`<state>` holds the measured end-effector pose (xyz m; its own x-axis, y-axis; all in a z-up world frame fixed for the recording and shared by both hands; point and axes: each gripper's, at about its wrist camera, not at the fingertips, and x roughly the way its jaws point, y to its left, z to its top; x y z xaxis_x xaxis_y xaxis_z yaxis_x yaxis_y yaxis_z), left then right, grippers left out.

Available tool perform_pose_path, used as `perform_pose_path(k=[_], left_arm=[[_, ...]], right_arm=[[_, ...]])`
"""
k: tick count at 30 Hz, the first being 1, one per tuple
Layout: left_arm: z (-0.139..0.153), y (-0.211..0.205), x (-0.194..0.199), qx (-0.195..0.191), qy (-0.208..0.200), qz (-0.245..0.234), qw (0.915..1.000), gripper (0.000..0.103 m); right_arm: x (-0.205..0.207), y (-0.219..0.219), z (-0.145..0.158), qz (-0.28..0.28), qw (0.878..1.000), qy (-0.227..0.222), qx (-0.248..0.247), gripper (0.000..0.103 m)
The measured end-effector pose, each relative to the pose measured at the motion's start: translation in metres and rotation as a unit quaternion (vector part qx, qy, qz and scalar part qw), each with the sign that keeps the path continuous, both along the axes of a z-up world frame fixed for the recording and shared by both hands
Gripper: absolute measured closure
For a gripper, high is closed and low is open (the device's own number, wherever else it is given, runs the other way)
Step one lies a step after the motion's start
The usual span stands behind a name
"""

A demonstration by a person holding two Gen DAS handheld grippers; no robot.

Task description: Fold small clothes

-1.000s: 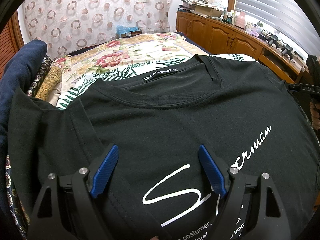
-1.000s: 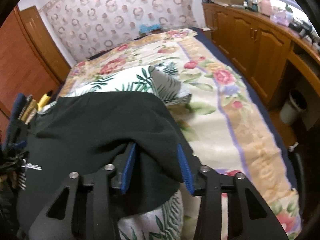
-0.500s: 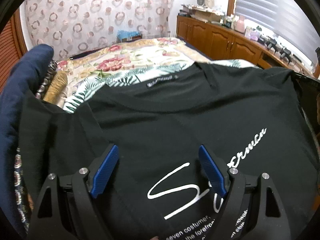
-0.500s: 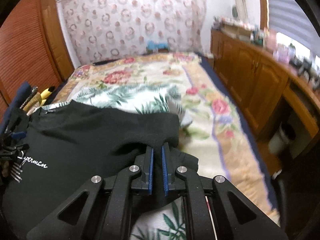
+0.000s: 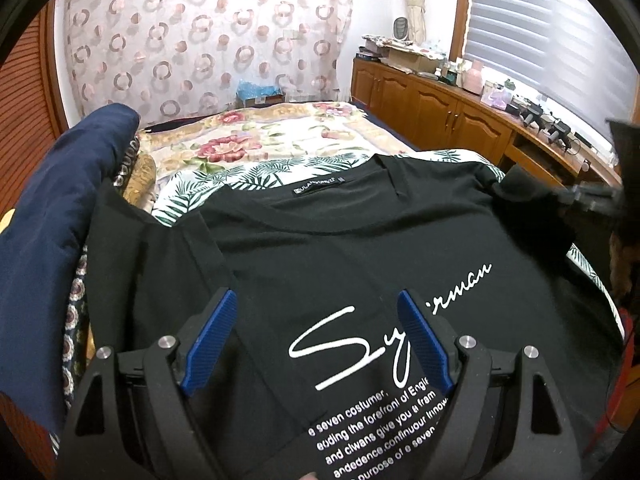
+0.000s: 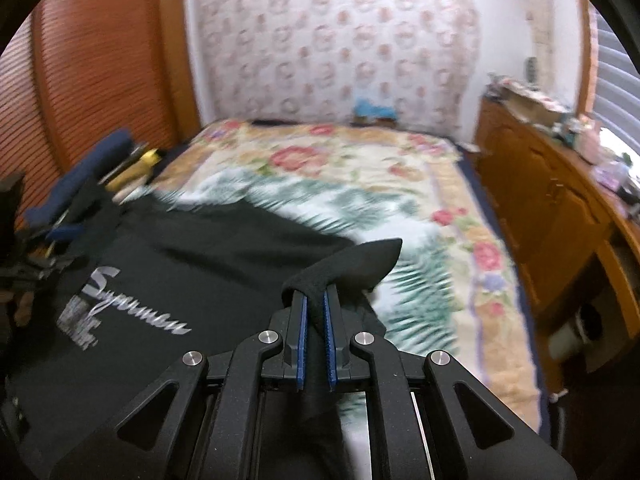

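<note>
Black tee (image 5: 360, 248) lies face-up on the bed (image 5: 256, 148), on top of a palm-leaf sheet (image 5: 224, 184), collar w/ neck label at the far end, hem toward the cameras, so long axis runs near-to-far along the bed; script print reads left to right across the chest. Right claw (image 6: 314, 308) is clenched on the tee's right sleeve (image 6: 360, 258), fabric bunched between the blue pads (image 6: 301, 336) and lifted off the bed, sleeve tip poking past the fingertips. Left claw (image 5: 316, 332) is released, jaws spread wide, hovering over the lower chest near the print; can't tell if it touches the cloth. Judged step: folding right sleeve inward over the body. Risks: grip is on a bunched wad, not a flat edge, so the sleeve could land twisted or creased, prob. needing a re-do; w/ nothing pinning the body, pulling across may drag the whole tee sideways and skew the axis; thin knit could slip from the pads mid-swing. Right view is motion-blurred, so the claw looks to be moving fast, which adds to the drag risk. Left sleeve (image 5: 132, 264) sits close to a navy garment (image 5: 52, 208) & other clothes at the left edge, so it may snag there when it's folded.
</note>
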<state>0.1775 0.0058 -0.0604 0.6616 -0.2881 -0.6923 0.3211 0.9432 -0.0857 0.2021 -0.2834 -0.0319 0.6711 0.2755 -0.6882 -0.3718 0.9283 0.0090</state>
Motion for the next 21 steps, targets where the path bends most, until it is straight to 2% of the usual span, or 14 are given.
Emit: perform_pose_path(k=[4,8,10,12,18,21], left_arm=[[-0.001,-0.001,-0.005,-0.003,0.000,-0.002,1.0000,0.020],[0.001,-0.004,-0.008,-0.006,-0.002,-0.004,1.0000,0.020],[0.001,-0.003,-0.009,-0.008,-0.003,-0.005,0.9999,0.020],[0.001,-0.004,-0.010,-0.010,-0.004,-0.005,0.9999,0.020],[0.001,-0.006,-0.011,-0.014,-0.004,-0.006,0.9999,0.020],[0.000,-0.007,-0.010,-0.014,-0.002,-0.007,0.9999,0.020]], right_arm=[[-0.004,0.024,-0.030,0.017,0.999,0.038,-0.003,0.097],[-0.011,0.031,-0.046,0.021,0.998,0.058,-0.007,0.090],[-0.014,0.032,-0.044,0.022,0.998,0.059,-0.007,0.084],[-0.016,0.030,-0.036,0.022,0.998,0.053,-0.006,0.072],[-0.017,0.014,-0.010,0.004,1.000,0.021,0.001,0.063],[-0.005,0.002,-0.012,-0.019,1.000,0.021,-0.003,0.062]])
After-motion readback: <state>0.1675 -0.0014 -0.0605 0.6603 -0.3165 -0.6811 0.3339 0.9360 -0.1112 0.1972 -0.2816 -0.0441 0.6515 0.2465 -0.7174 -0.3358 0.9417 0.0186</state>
